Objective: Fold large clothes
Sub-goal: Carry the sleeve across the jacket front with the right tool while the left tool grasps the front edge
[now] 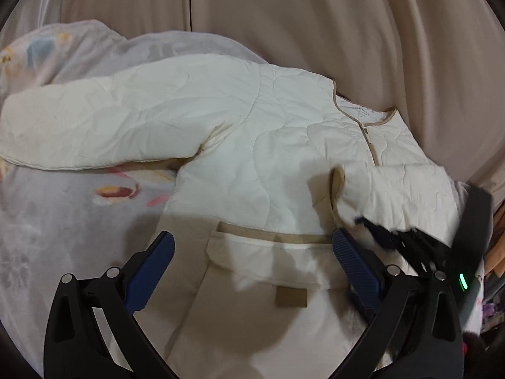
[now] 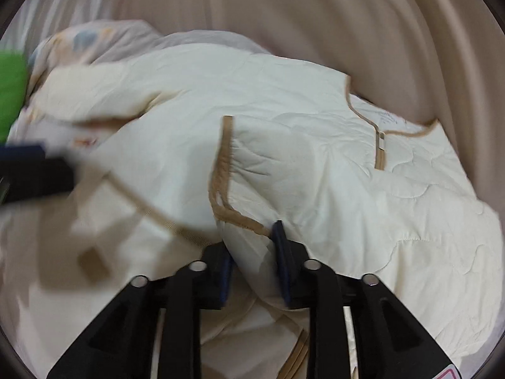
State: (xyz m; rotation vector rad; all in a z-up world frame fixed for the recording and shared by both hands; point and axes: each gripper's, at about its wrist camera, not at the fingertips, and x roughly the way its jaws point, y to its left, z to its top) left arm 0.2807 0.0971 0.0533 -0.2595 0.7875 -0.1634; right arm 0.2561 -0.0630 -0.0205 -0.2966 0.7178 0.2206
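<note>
On the grey floral blanket [image 1: 56, 221], a cream quilted jacket with tan trim [image 1: 240, 132] lies spread flat, its front up. The right gripper [image 2: 254, 252] is clamped on a bunched fold of the jacket's tan-bound front edge, its blue pads [image 2: 281, 246] pressed in from both sides with cream cloth bulging between them. The left gripper [image 1: 252, 252] hangs with its jaws wide apart above the lower front of the jacket, holding nothing; its blue-padded fingers [image 1: 356, 265] straddle a tan-topped patch pocket [image 1: 268, 262] that carries a small plain tan tab [image 1: 291, 297].

Inside the neckline sits a printed neck label [image 1: 361, 110], but its small grey lettering is too fine to read; in the right wrist view the same label [image 2: 389, 118] is blurred.

The jacket's long axis runs from the hem at the near edge of the blanket up to the collar [image 1: 388, 113] at the far right, close to the beige curtain [image 1: 315, 15]. One sleeve [image 1: 94, 126] stretches out sideways toward the blanket's left edge. The short zip placket [image 1: 371, 145] drops from the collar toward the hem. A green blur [image 2: 11, 94] shows at the left rim of the right wrist view.
</note>
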